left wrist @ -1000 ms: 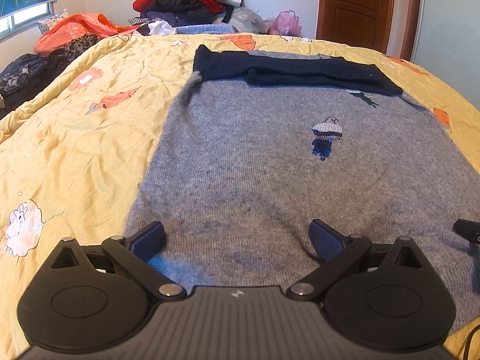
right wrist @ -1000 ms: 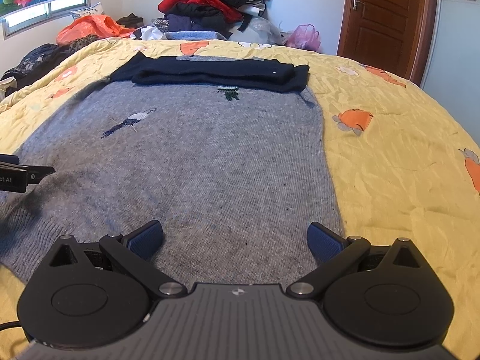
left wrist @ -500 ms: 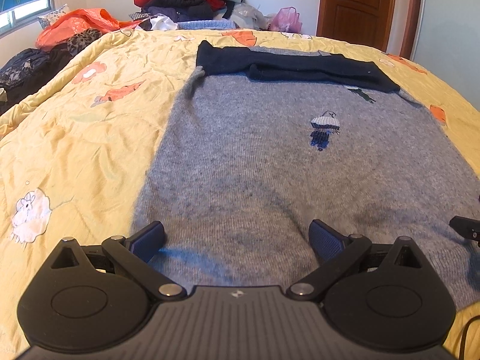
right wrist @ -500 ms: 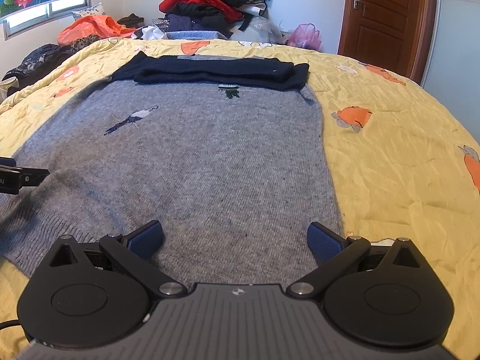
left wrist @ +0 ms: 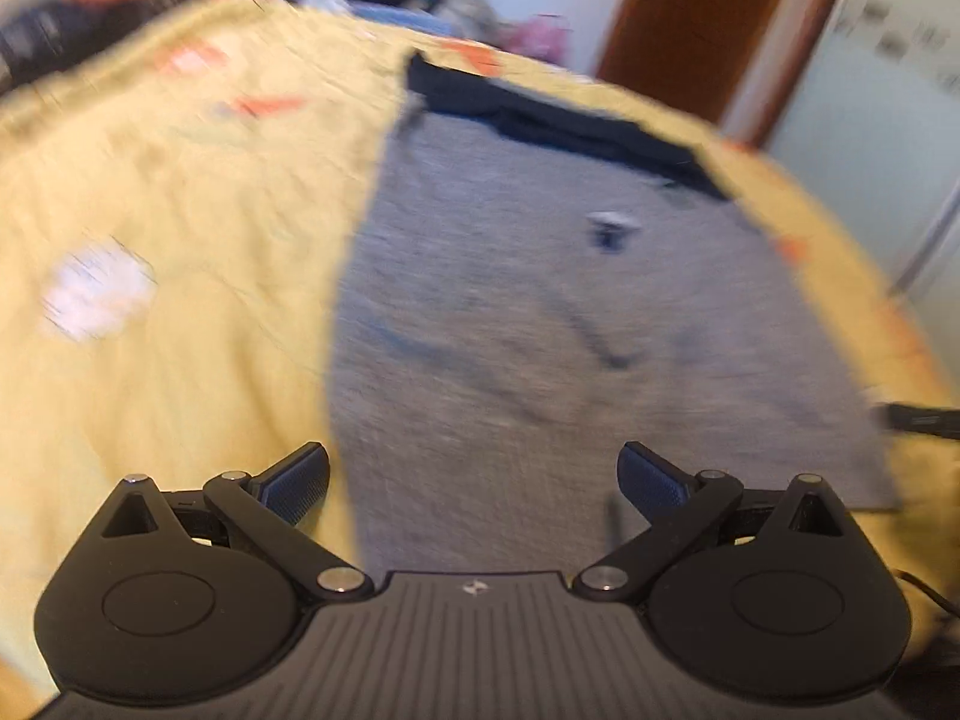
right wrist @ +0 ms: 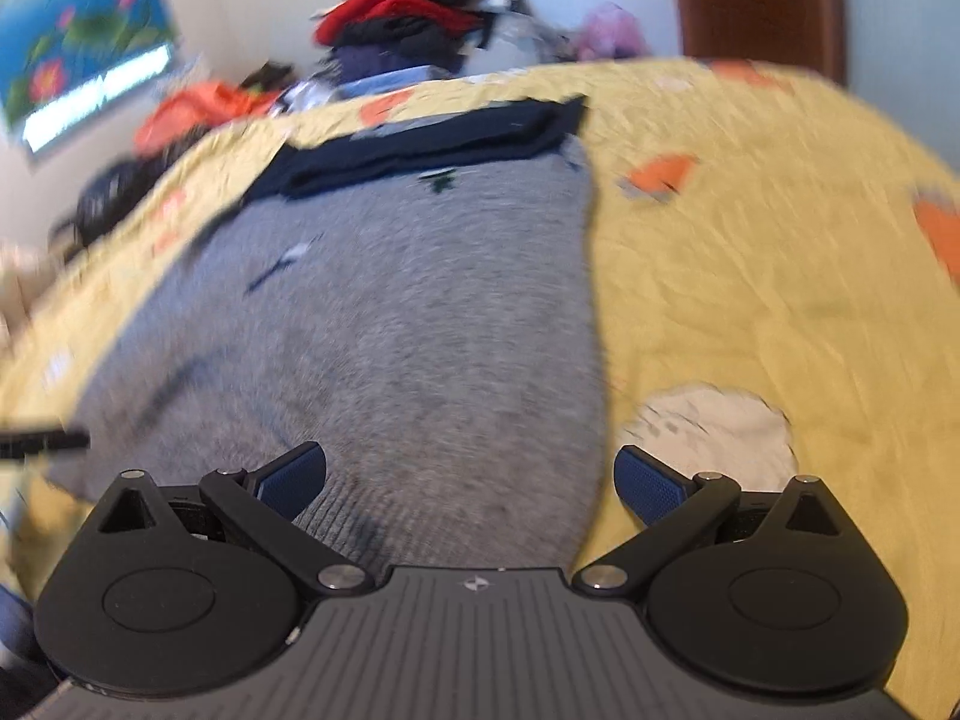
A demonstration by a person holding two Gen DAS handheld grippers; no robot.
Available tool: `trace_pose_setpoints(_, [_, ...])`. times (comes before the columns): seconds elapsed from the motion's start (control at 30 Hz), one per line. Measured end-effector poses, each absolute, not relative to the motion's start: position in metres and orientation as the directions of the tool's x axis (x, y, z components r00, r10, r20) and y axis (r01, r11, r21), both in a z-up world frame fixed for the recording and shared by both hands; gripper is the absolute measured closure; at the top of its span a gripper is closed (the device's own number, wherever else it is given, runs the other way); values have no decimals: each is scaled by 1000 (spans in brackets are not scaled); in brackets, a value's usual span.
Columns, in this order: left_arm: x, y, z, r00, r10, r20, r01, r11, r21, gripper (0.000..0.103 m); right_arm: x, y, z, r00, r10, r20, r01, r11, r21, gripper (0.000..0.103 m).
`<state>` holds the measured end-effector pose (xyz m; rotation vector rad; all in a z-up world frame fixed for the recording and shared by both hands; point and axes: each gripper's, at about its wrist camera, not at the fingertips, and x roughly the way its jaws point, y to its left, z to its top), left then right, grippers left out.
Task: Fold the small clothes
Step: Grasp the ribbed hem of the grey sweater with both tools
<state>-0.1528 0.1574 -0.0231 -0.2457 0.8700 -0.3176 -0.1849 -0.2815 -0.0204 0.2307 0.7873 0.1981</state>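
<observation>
A grey knit sweater [left wrist: 540, 312] lies flat on the yellow bedspread [left wrist: 180, 240], its dark navy sleeves [left wrist: 558, 120] folded across the far end. My left gripper [left wrist: 474, 474] is open and empty above the sweater's near left hem corner. My right gripper [right wrist: 471, 474] is open and empty above the near right hem corner of the sweater [right wrist: 420, 312]. The navy sleeves [right wrist: 432, 150] show at the far end in the right wrist view. Each gripper's tip shows at the edge of the other's view. Both views are blurred by motion.
A pile of red and dark clothes [right wrist: 414, 18] stands past the far end of the bed. An orange garment [right wrist: 198, 108] lies at the far left. A brown door [left wrist: 708, 12] stands at the far right. The bedspread [right wrist: 750, 270] has orange and white prints.
Both grippers have pulled back and tilted, so the sweater's near hem and corners now show in front of the fingers. The jaws stay open. The sweater has not moved.
</observation>
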Motion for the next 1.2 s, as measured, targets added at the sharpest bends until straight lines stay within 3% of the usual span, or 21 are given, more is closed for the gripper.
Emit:
trace_pose_setpoints(0.1, [-148, 167, -24, 543, -510, -668, 186, 848, -496, 0, -183, -307, -23, 682, 278, -676, -1, 925, 380, 1])
trace_pose_setpoints(0.3, [-129, 180, -31, 516, -611, -600, 81, 732, -676, 0, -177, -324, -32, 624, 474, -621, 13, 788, 615, 3])
trace_pose_setpoints(0.5, [-114, 193, -37, 496, -665, -558, 13, 648, -761, 1, -174, -318, -36, 550, 606, -575, -14, 695, 719, 4])
trace_pose_setpoints(0.67, [-111, 202, -34, 491, -653, -576, 7, 664, -748, 24, -171, -323, -39, 538, 639, -549, 9, 647, 762, 15])
trace_pose_setpoints(0.73, [-112, 206, -31, 501, -661, -558, 25, 656, -754, 43, -169, -326, -41, 536, 641, -550, 12, 646, 764, 18])
trace_pose_setpoints(0.8, [-112, 210, -28, 521, -662, -539, 37, 648, -761, 44, -169, -327, -42, 534, 645, -547, 9, 643, 766, 19])
trace_pose_setpoints(1.13, [-99, 190, -36, 469, -634, -614, 69, 720, -691, 46, -162, -328, -46, 534, 661, -527, 9, 619, 785, 19])
trace_pose_setpoints(1.17, [-100, 188, -35, 463, -622, -632, 77, 738, -670, 55, -163, -328, -46, 531, 663, -528, 5, 621, 784, 19])
trace_pose_setpoints(1.2, [-100, 185, -36, 450, -595, -666, 75, 769, -635, 77, -163, -328, -46, 527, 666, -527, 0, 621, 784, 20])
